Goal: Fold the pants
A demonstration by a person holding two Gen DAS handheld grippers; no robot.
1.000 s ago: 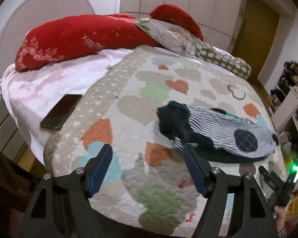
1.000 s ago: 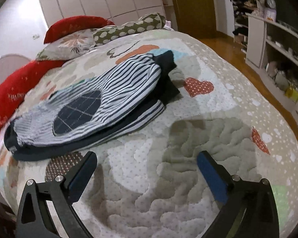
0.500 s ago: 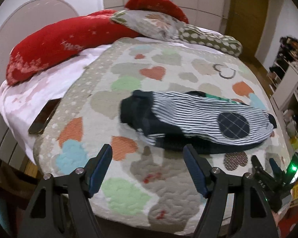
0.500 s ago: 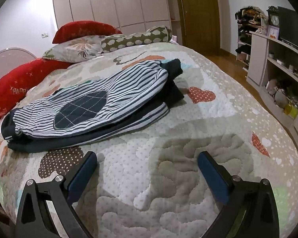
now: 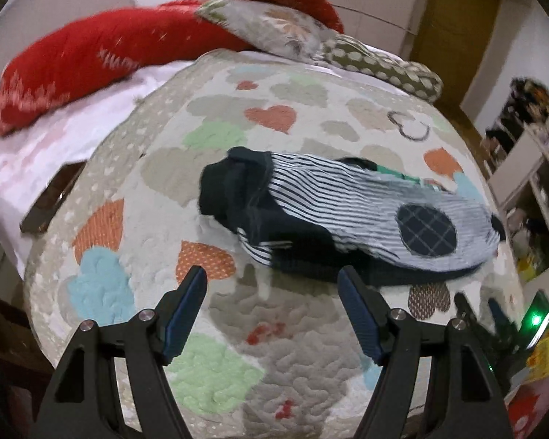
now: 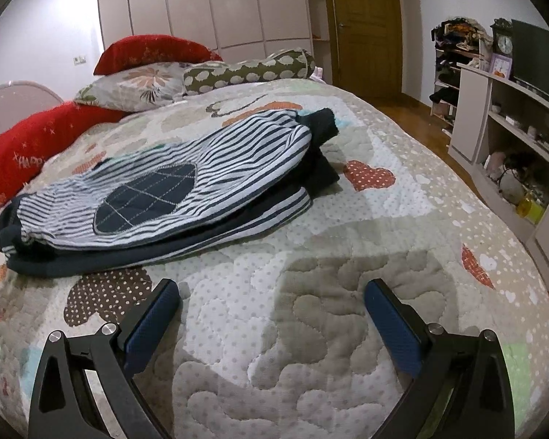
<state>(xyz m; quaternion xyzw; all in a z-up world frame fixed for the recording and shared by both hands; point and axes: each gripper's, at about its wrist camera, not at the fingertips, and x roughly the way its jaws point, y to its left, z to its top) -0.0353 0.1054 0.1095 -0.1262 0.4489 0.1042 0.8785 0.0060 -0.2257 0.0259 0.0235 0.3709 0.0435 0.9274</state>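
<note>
Striped pants [image 5: 351,216] lie folded in a flat pile on the bed, on top of the heart-print quilt [image 5: 216,333], roughly mid-bed; dark navy waistband end faces the red pillows side, oval navy checked knee patch [image 5: 426,230] faces up near the other end. In the right wrist view the same pants [image 6: 186,186] sit up and left of the tool, patch [image 6: 146,197] visible, navy layers poking out underneath and at the far end. Left tool [image 5: 272,294] hangs over the quilt just in front of the pile, jaws spread wide, nothing between them, blue pads [image 5: 185,311] clear of the fabric; its right fingertip sits close to the near edge of the pants, contact not clear. Right tool [image 6: 272,298] also wide apart, empty, over bare quilt near the bed edge, apart from the pants. Right tool also peeks into the left wrist view at lower right, with a green light [image 5: 536,320] on it. Long red pillow [image 5: 91,58], floral pillow [image 6: 135,86] and spotted bolster [image 6: 249,71] at the head of the bed. A dark phone [image 5: 51,201] lies on the white sheet beside the quilt, blurred. Shelf unit [image 6: 512,139] and wooden door [image 6: 366,29] to the right.
</note>
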